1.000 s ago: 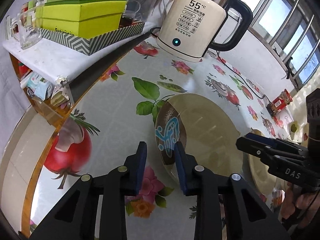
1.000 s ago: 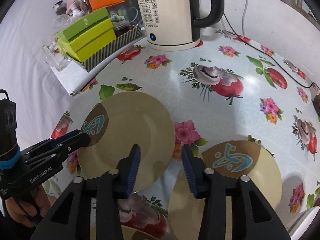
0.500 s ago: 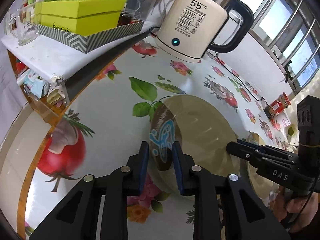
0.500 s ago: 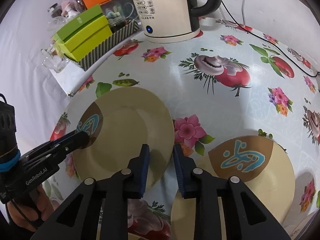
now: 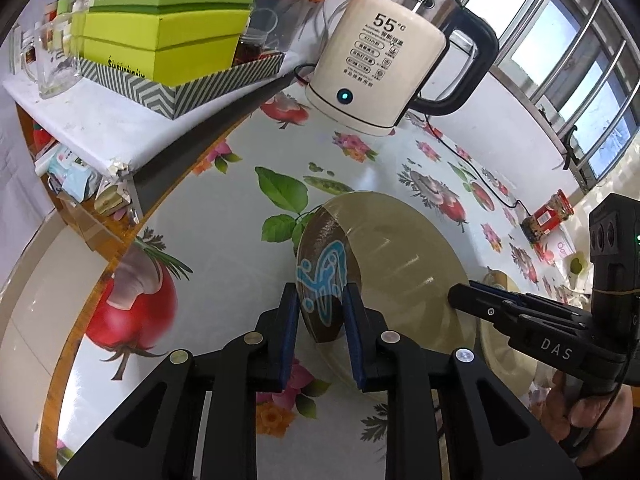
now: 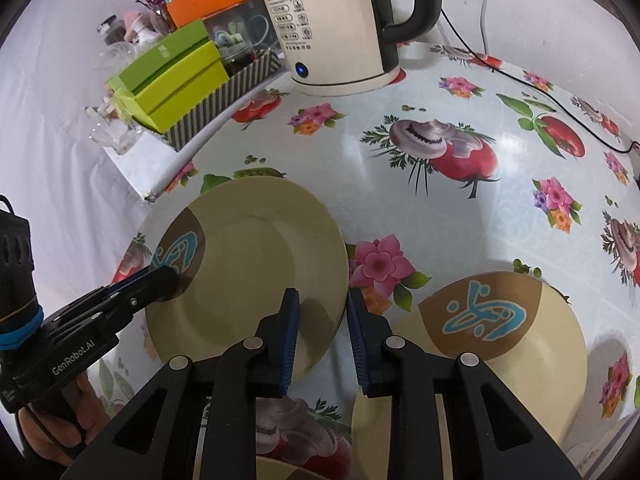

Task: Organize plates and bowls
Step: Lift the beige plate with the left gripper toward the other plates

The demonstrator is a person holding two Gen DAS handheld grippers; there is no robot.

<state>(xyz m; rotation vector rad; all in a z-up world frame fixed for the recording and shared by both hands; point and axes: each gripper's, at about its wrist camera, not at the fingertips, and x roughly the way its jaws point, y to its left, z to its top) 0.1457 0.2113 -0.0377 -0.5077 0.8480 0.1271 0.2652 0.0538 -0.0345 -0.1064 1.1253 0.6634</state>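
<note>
A beige plate [image 6: 256,264] with a brown patch and blue motif is held off the flowered tablecloth by both grippers. My left gripper [image 5: 320,312] is shut on its brown-patch rim [image 5: 324,276]; in the right wrist view it shows at the plate's left edge [image 6: 160,284]. My right gripper [image 6: 320,312] is shut on the opposite rim; in the left wrist view it shows at the plate's right edge [image 5: 464,296]. A second matching plate [image 6: 488,340] lies on the table at the right.
A cream electric kettle [image 5: 376,64] with its cord stands at the back. Green boxes in a striped tray [image 5: 160,40] sit on a side shelf at the left. A red jar [image 5: 546,216] is far right. Another plate's rim [image 6: 280,468] shows at the bottom edge.
Both grippers closed from open onto opposite rims of the plate. The plate now appears lifted and tilted slightly off the table.
</note>
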